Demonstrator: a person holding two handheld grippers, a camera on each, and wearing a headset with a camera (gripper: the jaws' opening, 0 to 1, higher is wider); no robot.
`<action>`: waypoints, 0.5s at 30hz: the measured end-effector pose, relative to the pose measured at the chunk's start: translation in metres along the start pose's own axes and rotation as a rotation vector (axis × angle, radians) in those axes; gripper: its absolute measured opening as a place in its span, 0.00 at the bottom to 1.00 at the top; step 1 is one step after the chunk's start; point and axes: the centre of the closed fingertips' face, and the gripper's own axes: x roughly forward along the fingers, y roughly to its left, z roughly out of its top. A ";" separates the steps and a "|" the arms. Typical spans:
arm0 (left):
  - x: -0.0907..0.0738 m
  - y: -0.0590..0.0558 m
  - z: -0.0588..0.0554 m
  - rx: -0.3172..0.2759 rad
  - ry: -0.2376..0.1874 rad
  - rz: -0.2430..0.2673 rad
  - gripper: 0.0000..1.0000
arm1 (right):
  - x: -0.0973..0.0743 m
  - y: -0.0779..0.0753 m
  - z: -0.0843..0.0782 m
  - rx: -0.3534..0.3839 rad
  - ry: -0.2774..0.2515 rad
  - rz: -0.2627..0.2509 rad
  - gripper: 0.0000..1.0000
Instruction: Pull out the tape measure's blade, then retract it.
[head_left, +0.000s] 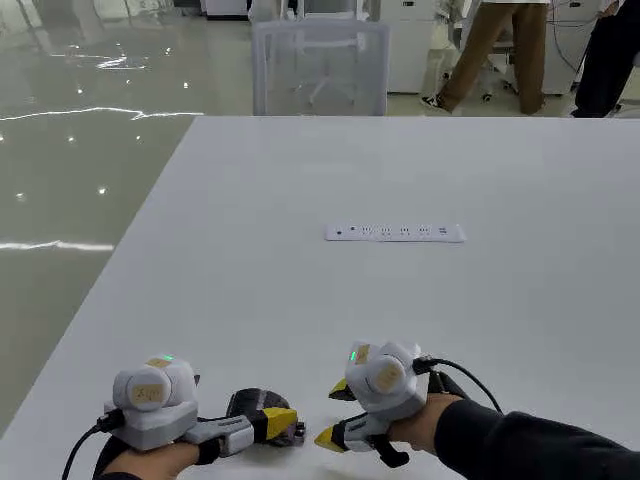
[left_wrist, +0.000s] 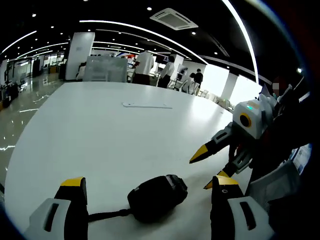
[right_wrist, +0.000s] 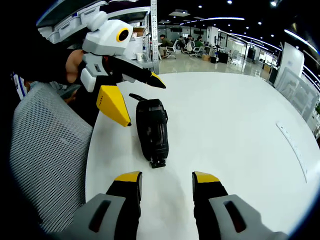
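A black tape measure (right_wrist: 152, 129) lies flat on the white surface (head_left: 400, 170), close to the near edge where the person stands. The left tongs (left_wrist: 149, 182) are spread wide, and the tape measure sits between the two yellow-tipped jaws. From the right gripper view one jaw is beside the case and the other reaches past its far end; whether either one touches it I cannot tell. A thin dark cord (left_wrist: 106, 216) runs from the case toward one of those jaws.

The right tongs (right_wrist: 166, 176) are also released and grasp nothing. Their jaws stand apart, pointing at the tape measure's near end from just beside it, with bare surface between the tips and the case.

Farther out on the surface, well apart from all this, lies a white power strip (head_left: 395, 232). A pale mesh chair (head_left: 320, 68) stands at the far edge, and people (head_left: 500, 50) stand on the glossy floor (head_left: 90, 150) beyond.
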 end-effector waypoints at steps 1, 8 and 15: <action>-0.003 0.001 0.000 0.010 0.001 -0.007 1.00 | -0.006 -0.001 -0.001 0.002 -0.005 -0.006 0.38; -0.023 0.012 -0.008 0.043 0.006 -0.046 1.00 | -0.056 -0.007 -0.015 0.023 -0.047 -0.082 0.46; -0.037 0.016 -0.022 0.114 0.036 -0.080 1.00 | -0.099 -0.003 -0.054 0.067 -0.052 -0.146 0.51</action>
